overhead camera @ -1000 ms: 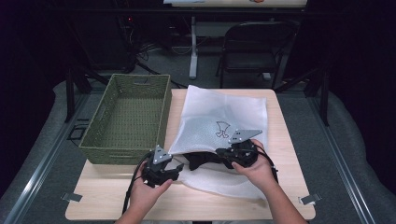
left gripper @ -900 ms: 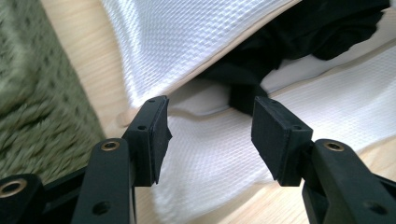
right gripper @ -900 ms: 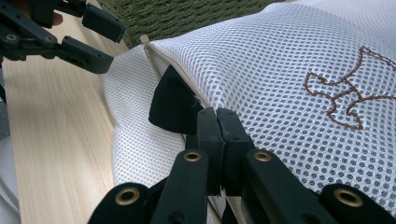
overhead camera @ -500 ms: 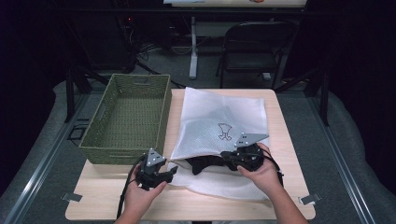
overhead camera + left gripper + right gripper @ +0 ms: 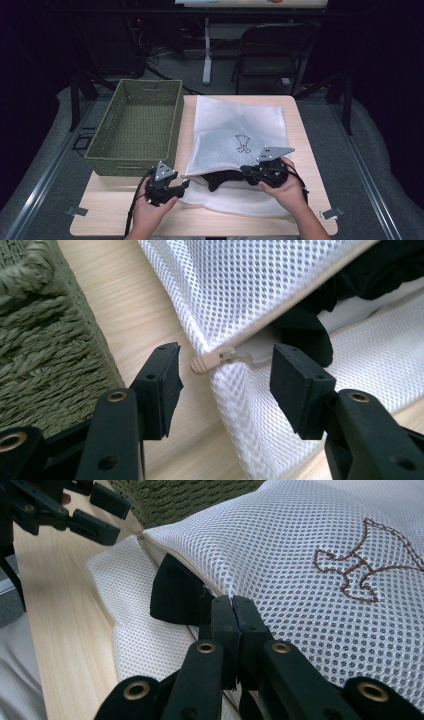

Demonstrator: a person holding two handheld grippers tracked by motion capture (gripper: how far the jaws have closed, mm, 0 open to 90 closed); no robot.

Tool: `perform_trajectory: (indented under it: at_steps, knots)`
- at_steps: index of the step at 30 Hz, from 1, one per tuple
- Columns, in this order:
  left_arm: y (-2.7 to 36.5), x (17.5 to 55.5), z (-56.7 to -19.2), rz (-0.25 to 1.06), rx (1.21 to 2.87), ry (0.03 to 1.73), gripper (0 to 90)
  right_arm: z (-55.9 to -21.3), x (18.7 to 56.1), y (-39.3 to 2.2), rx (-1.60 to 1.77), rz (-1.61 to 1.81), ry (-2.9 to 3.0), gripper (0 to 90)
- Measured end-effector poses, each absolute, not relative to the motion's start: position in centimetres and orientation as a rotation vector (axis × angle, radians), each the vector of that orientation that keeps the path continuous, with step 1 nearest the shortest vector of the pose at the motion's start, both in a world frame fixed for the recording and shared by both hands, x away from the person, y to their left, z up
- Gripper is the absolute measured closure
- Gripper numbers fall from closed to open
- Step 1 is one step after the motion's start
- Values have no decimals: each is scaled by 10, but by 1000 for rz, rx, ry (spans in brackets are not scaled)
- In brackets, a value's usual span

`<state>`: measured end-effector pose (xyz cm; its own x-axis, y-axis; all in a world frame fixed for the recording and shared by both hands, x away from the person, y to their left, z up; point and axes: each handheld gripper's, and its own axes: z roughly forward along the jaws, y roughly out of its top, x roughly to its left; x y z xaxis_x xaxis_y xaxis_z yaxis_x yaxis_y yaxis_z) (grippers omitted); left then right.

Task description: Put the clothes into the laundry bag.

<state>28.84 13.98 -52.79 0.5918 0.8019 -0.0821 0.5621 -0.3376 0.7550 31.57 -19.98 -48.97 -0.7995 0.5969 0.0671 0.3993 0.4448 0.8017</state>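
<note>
Right tongs clenched, apparently pinching the upper edge of the white mesh bag at its open mouth; dark garment sits inside. Left tongs released, straddling the zipper pull without touching. Bag lies mid-surface, beside the green woven basket.

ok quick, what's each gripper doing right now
left gripper: open, zipper pull between its jaws, untouched
right gripper: shut at the mesh bag opening; grip unclear
</note>
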Motion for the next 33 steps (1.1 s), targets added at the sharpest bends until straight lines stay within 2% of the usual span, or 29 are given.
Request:
perform_trajectory:
  at_steps: [18,33]
  knots:
    - [140,288,-538,350,2046,1080,472,-527,308,-197,928,1174,2489,890]
    - [139,290,-547,294,2059,1078,475,-531,307,-200,944,1166,2479,888]
